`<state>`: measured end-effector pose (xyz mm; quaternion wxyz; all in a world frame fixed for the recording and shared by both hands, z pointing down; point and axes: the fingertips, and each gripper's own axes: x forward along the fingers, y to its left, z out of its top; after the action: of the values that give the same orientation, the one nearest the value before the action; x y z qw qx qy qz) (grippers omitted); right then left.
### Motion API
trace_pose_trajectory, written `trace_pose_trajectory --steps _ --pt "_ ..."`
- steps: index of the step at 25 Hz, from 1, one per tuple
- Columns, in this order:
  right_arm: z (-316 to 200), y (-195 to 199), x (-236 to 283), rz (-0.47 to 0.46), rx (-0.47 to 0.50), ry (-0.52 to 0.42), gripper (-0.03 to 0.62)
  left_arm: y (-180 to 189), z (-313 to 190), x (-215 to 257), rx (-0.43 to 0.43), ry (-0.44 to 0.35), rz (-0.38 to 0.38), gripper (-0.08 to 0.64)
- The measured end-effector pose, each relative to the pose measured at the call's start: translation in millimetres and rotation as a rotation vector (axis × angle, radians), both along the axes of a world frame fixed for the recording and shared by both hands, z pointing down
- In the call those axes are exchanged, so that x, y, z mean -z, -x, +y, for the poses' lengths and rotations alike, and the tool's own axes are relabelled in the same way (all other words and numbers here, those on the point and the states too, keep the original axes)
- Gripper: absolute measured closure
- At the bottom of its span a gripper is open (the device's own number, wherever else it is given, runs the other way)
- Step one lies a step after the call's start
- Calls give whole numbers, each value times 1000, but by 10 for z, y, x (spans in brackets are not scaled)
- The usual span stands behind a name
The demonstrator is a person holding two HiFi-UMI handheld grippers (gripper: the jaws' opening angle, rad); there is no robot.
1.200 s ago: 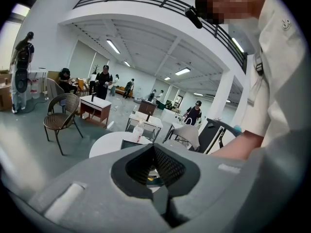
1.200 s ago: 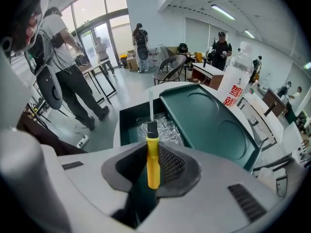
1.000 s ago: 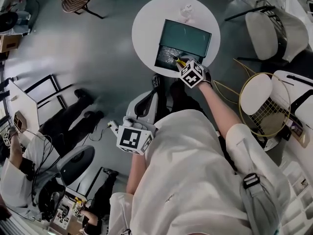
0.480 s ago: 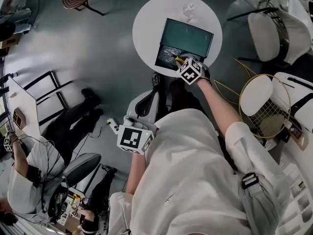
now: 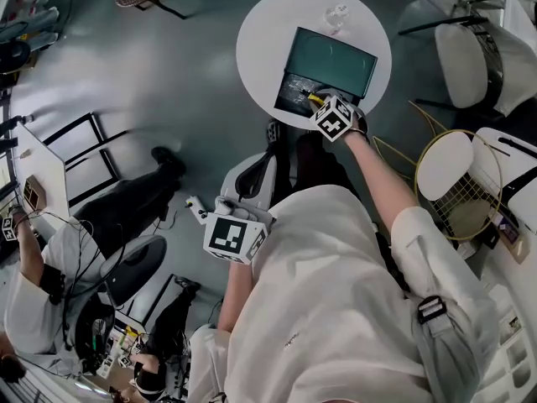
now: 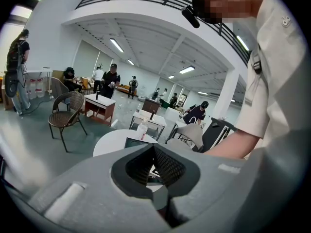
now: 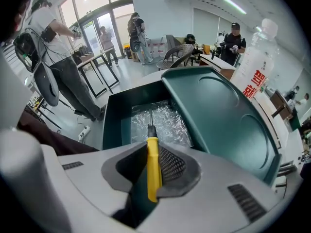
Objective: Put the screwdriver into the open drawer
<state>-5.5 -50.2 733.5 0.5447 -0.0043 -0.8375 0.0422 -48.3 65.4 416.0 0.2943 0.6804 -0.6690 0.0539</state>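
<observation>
Right gripper (image 7: 154, 155) is held steeply down over the open drawer (image 7: 114, 118) of the green box (image 7: 228, 115) on the round white table (image 5: 260, 40). Its fingers (image 7: 171, 165) are clamped on the yellow handle of the screwdriver (image 7: 152, 171). The shaft is pointed into the drawer, over the crinkled clear lining (image 7: 170, 123); contact can't be told. Left gripper (image 6: 153, 149) is held low beside the person (image 5: 336, 292), well apart from the table, with its fingers brought together and nothing between them. Plastic bottle (image 7: 255, 62) is stood behind the box.

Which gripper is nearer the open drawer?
Right. The right gripper holds the screwdriver over the drawer; the left gripper hangs well back beside the person's waist, away from the table.
</observation>
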Motion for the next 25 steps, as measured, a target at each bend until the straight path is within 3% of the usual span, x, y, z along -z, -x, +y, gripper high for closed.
trace_pose_trajectory --steps 10,15,25 --pt "15 -21 92 -12 -48 -20 517 23 121 19 -11 -6 1 548" --pt "-14 -44 211 -32 -87 -51 558 12 141 50 -40 -21 0 548" --pt "-37 -137 344 -52 -163 -68 571 21 155 120 -104 -42 -14 548"
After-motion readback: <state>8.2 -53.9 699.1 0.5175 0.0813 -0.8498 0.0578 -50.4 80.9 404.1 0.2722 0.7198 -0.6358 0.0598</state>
